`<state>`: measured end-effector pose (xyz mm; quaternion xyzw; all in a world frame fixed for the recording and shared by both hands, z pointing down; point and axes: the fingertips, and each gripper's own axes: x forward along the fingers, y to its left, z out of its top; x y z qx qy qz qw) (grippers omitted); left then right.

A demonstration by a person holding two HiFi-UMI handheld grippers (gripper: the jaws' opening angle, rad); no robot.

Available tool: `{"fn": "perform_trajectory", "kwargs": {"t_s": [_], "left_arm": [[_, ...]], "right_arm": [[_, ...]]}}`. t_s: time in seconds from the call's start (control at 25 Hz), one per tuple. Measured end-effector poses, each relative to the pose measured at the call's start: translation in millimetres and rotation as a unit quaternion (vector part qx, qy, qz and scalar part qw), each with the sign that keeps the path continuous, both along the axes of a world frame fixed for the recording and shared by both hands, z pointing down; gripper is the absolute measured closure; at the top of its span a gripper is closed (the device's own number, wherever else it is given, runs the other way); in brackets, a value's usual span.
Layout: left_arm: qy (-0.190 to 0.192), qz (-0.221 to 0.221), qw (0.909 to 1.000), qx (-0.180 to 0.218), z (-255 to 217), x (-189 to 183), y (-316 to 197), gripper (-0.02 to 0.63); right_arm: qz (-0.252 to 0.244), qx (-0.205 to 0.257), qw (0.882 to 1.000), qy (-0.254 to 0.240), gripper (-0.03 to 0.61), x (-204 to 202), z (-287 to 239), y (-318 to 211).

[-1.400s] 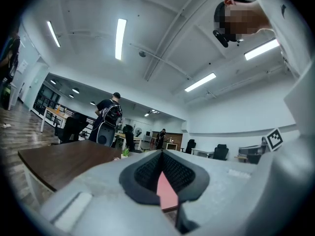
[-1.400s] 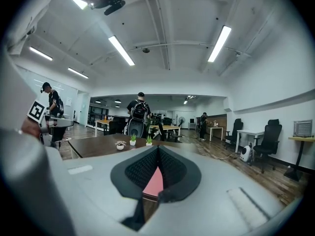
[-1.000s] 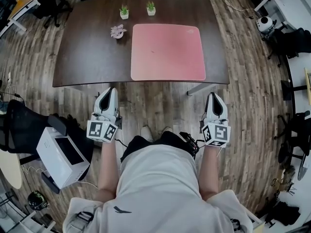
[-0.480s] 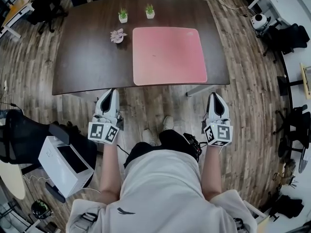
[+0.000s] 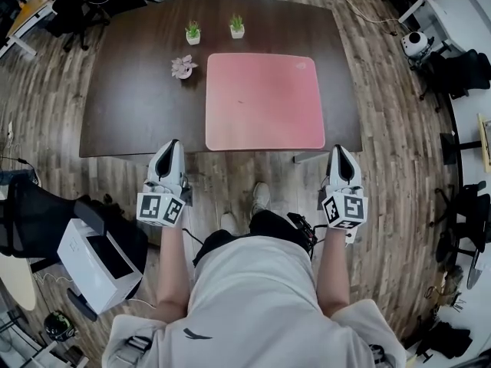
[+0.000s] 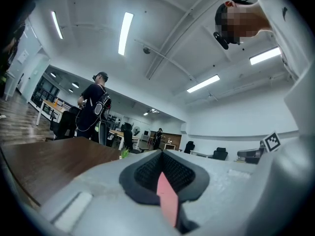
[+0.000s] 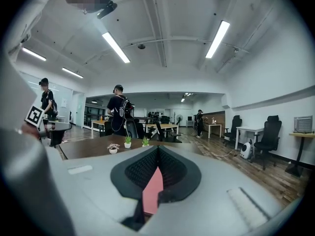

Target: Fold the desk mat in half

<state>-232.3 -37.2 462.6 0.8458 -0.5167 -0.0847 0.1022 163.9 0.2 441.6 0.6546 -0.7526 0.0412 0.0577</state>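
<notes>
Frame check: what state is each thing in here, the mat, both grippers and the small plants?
desk mat: flat, unfolded on the table.
left gripper: jaws together, empty, by the table's near edge, off the mat.
right gripper: jaws together, empty, by the near edge, off the mat.
two green potted plants: upright, beyond the mat's far edge.
pink potted plant: upright, apart from the mat.

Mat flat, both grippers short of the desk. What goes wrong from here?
1. The left gripper and right gripper are both shut and short of the table. The desk mat lies flat, so a pinch at its thin near edge may slip or just push it.
2. The green plants and the pink plant stand near its far left corner; a fold swung that way might knock them.
</notes>
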Motion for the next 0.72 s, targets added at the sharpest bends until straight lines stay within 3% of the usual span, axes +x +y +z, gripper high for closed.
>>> {"fn": "perform_trajectory", "kwargs": {"t_s": [0.72], "left_arm": [[-0.056,-0.065,0.9963,-0.009,7,33,-84,0.611]], "right_arm": [[-0.044,0.006,0.999,-0.019,0.578,68,4,-125]]}}
